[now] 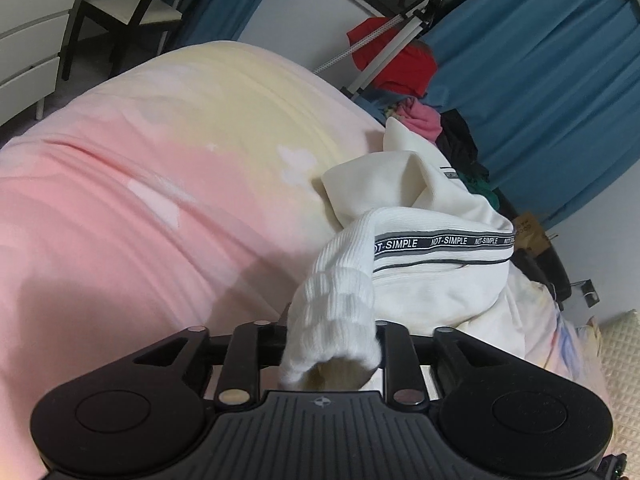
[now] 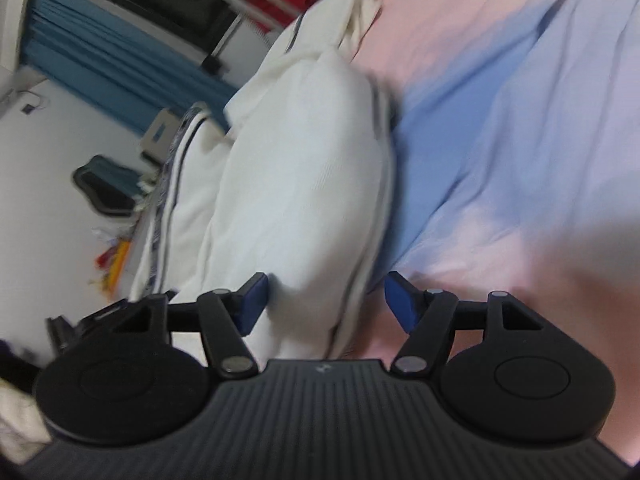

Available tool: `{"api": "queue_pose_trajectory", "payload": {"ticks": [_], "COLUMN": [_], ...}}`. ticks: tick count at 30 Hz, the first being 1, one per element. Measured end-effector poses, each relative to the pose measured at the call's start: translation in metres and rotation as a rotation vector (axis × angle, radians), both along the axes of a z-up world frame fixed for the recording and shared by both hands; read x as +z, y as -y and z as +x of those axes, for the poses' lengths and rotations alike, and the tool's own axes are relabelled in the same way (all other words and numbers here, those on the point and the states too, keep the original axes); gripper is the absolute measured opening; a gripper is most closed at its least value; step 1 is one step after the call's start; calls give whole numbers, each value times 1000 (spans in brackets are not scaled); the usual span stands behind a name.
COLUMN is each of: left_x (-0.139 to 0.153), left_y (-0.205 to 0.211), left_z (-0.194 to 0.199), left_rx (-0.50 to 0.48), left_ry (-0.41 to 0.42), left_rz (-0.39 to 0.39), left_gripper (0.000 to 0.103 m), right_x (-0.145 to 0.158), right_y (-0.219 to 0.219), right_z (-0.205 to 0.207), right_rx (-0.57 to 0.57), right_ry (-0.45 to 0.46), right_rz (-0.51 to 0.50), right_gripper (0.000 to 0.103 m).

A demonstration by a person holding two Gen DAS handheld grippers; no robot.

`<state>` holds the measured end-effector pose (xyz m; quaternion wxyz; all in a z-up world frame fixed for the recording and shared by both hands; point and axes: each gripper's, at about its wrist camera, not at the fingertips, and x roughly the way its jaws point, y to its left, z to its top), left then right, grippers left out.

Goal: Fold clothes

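The white jacket [image 1: 432, 280] lies bunched at the bed's [image 1: 160, 208] edge, with black "NOT-SIMPLE" tape running down its sleeve. The left gripper [image 1: 332, 344] is clamped on the ribbed cuff [image 1: 336, 320], whose open end faces the camera. The right gripper [image 2: 326, 304] has its blue pads [image 2: 252, 304] apart, astride a fold of the jacket [image 2: 304, 184].

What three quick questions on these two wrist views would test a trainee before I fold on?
1. True or false: the left tongs grip the ribbed cuff of the white top.
2. How do the right tongs stand: A shut, B open?
3. Which word pair is printed on the sleeve tape?

Key: 1 true; 2 B; 3 NOT-SIMPLE.
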<state>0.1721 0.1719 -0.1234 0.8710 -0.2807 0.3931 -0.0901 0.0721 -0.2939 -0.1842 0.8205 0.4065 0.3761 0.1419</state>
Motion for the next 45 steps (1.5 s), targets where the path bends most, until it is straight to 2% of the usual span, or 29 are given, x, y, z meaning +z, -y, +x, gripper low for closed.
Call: {"api": "queue_pose_trajectory", "payload": {"ticks": [2,4,7,12,14,16,19,21,23,26,27,28,30,31,34,35,38,40,41,42,43,45], "left_x": [0,-1,-5,-12,-13,-13,-9,-3,3,15,17,17,15,12,-11,-17,-26,-29,-31,-34,-37,-37], "left_y": [1,2,4,9,8,8,12,13,14,13,15,19,29,33,39,38,30,26,24,24,23,25], "left_z": [0,-1,-2,-3,-4,-6,-9,-13,-16,-26,-29,-31,-35,-35,-29,-28,-29,-34,-36,-38,-40,-44], "left_rx": [1,2,4,-1,-3,-8,-28,-37,-46,-41,-39,-39,-40,-36,11,29,75,110,125,135,146,160], "left_ry": [-4,-10,-27,-51,-52,-45,-4,35,73,118,123,115,98,79,-18,-40,-69,-93,-103,-104,-105,-87], "left_rz": [3,4,6,70,70,71,85,39,-7,-128,-147,-123,-74,-47,20,19,-50,-91,-113,-144,-174,-185], "left_gripper": [39,40,44,44,44,44,29,23,20,20,20,20,20,20,22,24,32,48,61,65,65,63], "right_x": [-4,-8,-5,-8,-2,9,27,36,47,64,68,71,60,54,22,19,23,20,17,15,13,9], "right_y": [-14,-27,-35,-36,-35,-37,-33,-27,-16,0,3,6,-1,-5,-8,-10,-7,-4,-4,-4,-4,-9], "right_z": [3,6,8,10,9,5,-6,-12,-21,-34,-38,-41,-34,-29,-12,-9,-8,-10,-10,-9,-9,-6], "right_rx": [64,128,178,228,215,195,151,108,47,-36,-48,-57,-18,4,41,50,33,19,13,10,8,7], "right_ry": [-20,-39,-37,-31,-14,31,105,145,196,252,256,258,169,121,-49,-60,-47,-40,-41,-44,-47,-49], "right_rz": [-13,-27,-46,-87,-101,-139,-146,-128,-116,-81,-82,-86,-147,-179,-159,-160,-122,-76,-59,-54,-53,-65], "right_gripper": [68,68,68,70,66,54,41,34,32,30,30,30,30,31,33,34,41,53,58,67,73,73]}}
